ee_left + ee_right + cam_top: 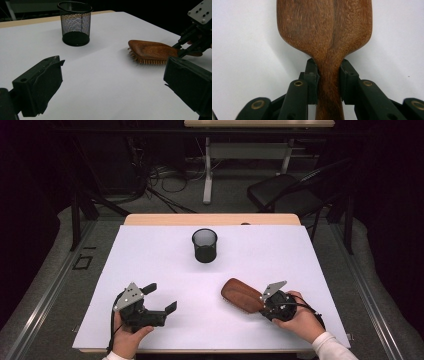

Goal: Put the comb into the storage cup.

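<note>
Lying near the worktop's front right corner, the wooden hairbrush (242,295) rests bristles down on the white sheet, its broad head pointing toward the middle. The right claw (329,81) pinches its narrow handle between both jaws, closed tight on the wood, held by the person's right hand (299,317). The left claw (161,297) sits near the front left corner, jaws spread wide with nothing between them, well apart from the brush. A black mesh cup (204,245) stands upright toward the worktop's (150,265) far edge.
</note>
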`<action>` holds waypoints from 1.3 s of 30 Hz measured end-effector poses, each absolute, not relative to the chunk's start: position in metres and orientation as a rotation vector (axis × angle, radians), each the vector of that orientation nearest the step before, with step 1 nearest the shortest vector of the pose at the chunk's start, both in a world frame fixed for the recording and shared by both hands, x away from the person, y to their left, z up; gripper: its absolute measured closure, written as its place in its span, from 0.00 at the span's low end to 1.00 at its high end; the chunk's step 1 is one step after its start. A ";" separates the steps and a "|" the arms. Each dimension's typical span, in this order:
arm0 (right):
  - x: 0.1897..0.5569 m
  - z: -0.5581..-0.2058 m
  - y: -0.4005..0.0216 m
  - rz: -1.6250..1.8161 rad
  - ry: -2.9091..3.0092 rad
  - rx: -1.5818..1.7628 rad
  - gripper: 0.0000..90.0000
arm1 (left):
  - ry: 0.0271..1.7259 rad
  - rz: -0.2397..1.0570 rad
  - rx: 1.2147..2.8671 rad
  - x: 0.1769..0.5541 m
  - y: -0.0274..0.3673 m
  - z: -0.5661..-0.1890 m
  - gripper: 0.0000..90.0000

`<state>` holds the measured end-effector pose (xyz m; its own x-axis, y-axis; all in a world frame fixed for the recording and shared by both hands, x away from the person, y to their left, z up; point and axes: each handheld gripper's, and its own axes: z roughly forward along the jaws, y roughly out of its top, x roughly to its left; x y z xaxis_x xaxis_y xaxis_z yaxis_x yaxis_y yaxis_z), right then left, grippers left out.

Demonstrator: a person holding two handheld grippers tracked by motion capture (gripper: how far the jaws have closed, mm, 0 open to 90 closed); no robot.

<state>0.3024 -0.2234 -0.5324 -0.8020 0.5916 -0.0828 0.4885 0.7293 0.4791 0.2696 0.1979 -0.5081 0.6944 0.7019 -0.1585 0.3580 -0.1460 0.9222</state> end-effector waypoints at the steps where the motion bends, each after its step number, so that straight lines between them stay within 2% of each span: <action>1: 0.302 -0.532 -0.224 0.660 2.698 0.842 0.80 | 0.848 0.372 1.755 0.270 0.198 -0.508 0.02; 39: 0.295 -0.527 -0.225 0.828 2.520 0.870 0.80 | 0.852 0.371 1.760 0.270 0.197 -0.509 0.02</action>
<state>0.2947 -0.2254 -0.5273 -0.7513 0.6470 -0.1301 0.4438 0.6412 0.6261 0.2700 0.1972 -0.5090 0.6932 0.7030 -0.1590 0.3626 -0.1496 0.9199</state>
